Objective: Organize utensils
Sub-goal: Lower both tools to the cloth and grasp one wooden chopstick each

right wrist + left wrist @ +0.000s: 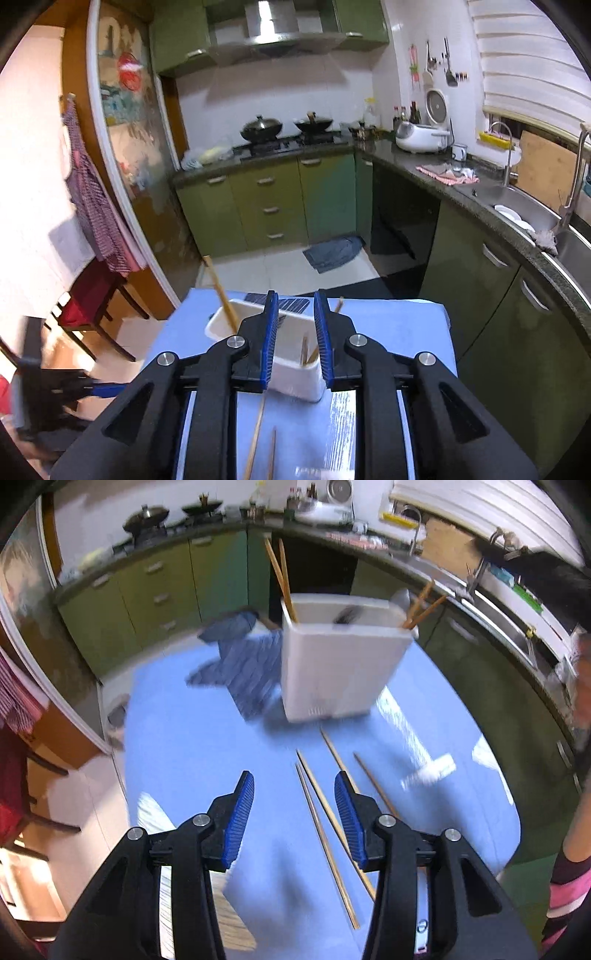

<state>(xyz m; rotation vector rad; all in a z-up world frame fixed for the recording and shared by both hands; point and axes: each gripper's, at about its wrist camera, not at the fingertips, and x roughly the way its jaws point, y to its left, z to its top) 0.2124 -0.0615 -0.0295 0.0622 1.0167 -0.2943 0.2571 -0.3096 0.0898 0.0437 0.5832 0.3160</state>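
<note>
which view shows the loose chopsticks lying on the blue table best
Left wrist view: four loose wooden chopsticks lie nearly full length on the blue table. The right wrist view shows only two short stretches, cut off by the right tool.

White rectangular plastic utensil holder [343,664]: smooth, matt. Long slender wooden chopsticks [325,834] on table at 6 o'clock of holder: bare, pale, dull. Blue table cover [192,746]: smooth, slight sheen, glare patches. Striped blue cloth [247,672] at 9 o'clock of holder: soft, woven. Left gripper [294,814] and right gripper [295,341]: black matt plastic, ribbed blue rubbery pads [242,812], shiny metal pins
</note>
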